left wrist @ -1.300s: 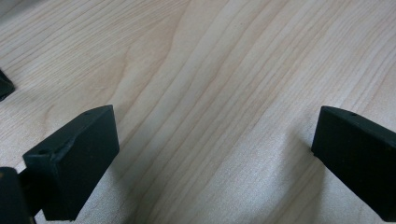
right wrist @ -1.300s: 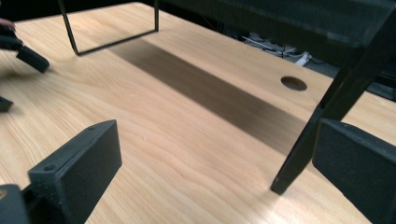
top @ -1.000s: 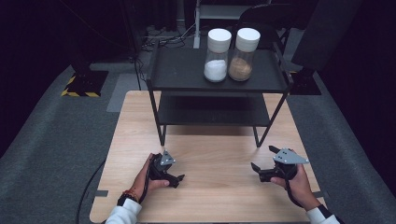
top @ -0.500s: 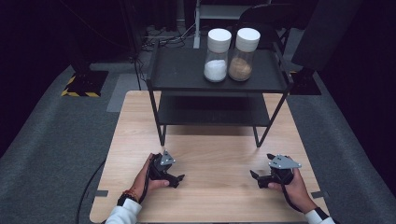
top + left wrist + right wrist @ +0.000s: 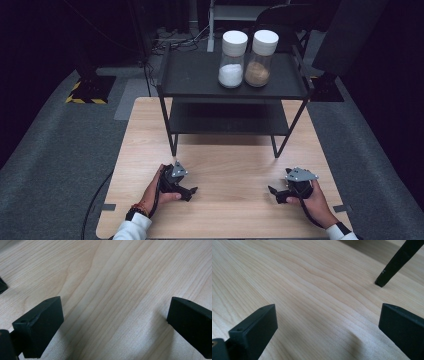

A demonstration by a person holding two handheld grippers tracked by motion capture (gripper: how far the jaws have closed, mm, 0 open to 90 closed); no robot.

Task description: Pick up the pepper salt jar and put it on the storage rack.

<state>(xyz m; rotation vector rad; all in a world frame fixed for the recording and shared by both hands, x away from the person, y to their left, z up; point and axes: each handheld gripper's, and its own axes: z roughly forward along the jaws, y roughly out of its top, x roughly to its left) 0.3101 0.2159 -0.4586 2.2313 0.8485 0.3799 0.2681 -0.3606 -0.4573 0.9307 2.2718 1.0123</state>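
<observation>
Both jaws spread wide and empty, the left gripper (image 5: 189,192) and right gripper (image 5: 274,193) rest low on the table (image 5: 230,165); the jars (image 5: 233,59) stand well ahead on the shelf (image 5: 200,75), calling for a steady, lifted reach.

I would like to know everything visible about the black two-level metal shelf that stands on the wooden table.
The black two-level metal shelf looks like dark painted metal, with a flat top level, a lower level beneath it and thin slanted legs. It stands upright on the far half of the light wooden table. Two clear jars with white lids rest side by side on its top level: one with white powder, one with brown powder. One leg foot appears in the right gripper view.
</observation>
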